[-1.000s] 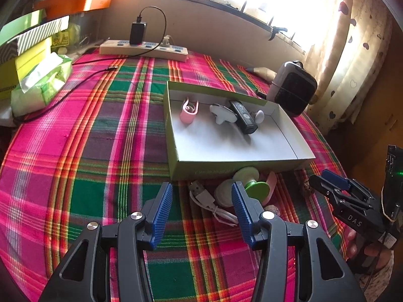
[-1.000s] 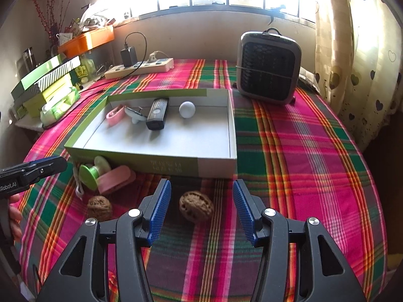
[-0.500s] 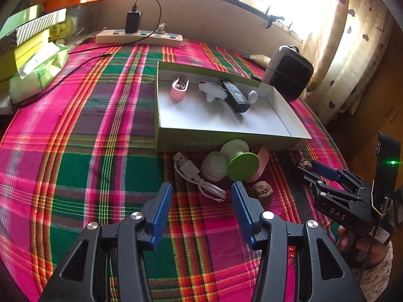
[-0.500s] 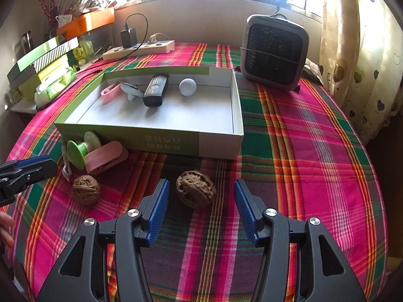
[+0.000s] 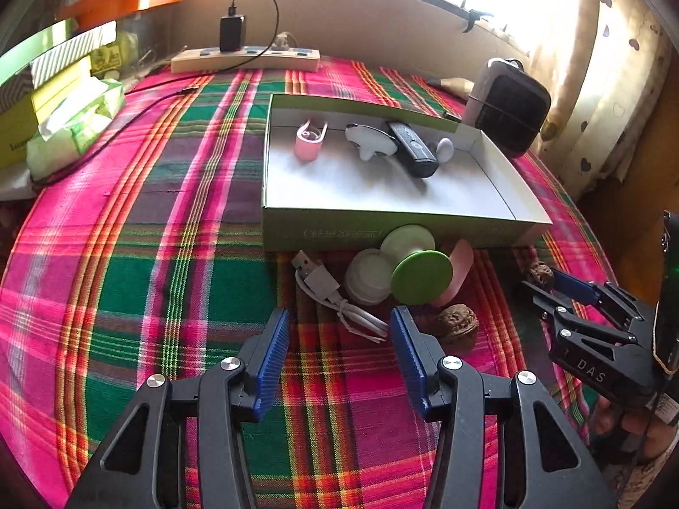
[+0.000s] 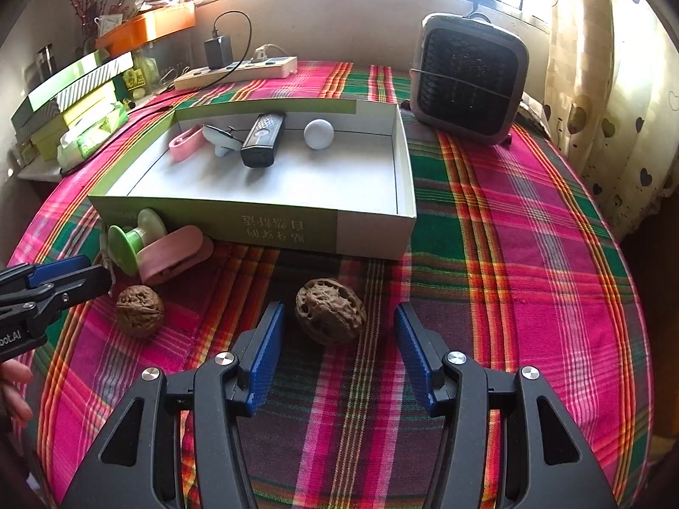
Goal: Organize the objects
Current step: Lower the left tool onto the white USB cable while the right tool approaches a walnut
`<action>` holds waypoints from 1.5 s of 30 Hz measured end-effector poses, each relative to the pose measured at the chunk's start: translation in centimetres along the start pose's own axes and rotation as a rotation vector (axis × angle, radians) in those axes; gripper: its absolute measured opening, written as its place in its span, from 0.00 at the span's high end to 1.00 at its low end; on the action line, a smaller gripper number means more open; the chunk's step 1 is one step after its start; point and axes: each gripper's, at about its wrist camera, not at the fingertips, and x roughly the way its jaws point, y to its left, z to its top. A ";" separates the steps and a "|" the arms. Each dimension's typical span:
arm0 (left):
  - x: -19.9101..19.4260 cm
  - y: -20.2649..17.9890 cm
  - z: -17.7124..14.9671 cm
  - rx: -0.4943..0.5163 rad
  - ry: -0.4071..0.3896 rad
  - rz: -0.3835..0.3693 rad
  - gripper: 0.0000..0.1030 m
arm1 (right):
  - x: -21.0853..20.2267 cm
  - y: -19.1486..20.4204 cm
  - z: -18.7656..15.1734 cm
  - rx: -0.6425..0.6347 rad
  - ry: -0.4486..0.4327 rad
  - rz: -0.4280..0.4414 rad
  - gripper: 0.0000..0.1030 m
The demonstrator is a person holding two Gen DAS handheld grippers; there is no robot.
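- The left gripper (image 5: 339,339) is wide open and holds nothing. The white USB cable (image 5: 335,297) lies partly between its blue fingers.
- The right gripper (image 6: 337,339) is wide open too, with a walnut (image 6: 330,316) sitting on the cloth between its tips, not squeezed.
- There are two walnuts; the second walnut (image 6: 139,310) is near the left gripper's tip.
- The box (image 6: 373,235) holds four things: a pink clip (image 6: 186,142), a white piece (image 6: 218,138), a black remote (image 6: 262,140) and a white ball (image 6: 318,133).
- The green spool (image 6: 133,241) and pink case (image 6: 176,252) touch the box's front wall; the case is half hidden in the left view.
- The box has upside-down Chinese writing I cannot read. The right gripper's side says "DAS".
- One black heater (image 6: 469,78) stands behind the box.
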 end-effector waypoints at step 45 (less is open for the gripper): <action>1.4 1.5 1.9 0.130 -0.014 0.114 0.62 | 0.3 0.1 0.3 0.000 0.000 -0.002 0.48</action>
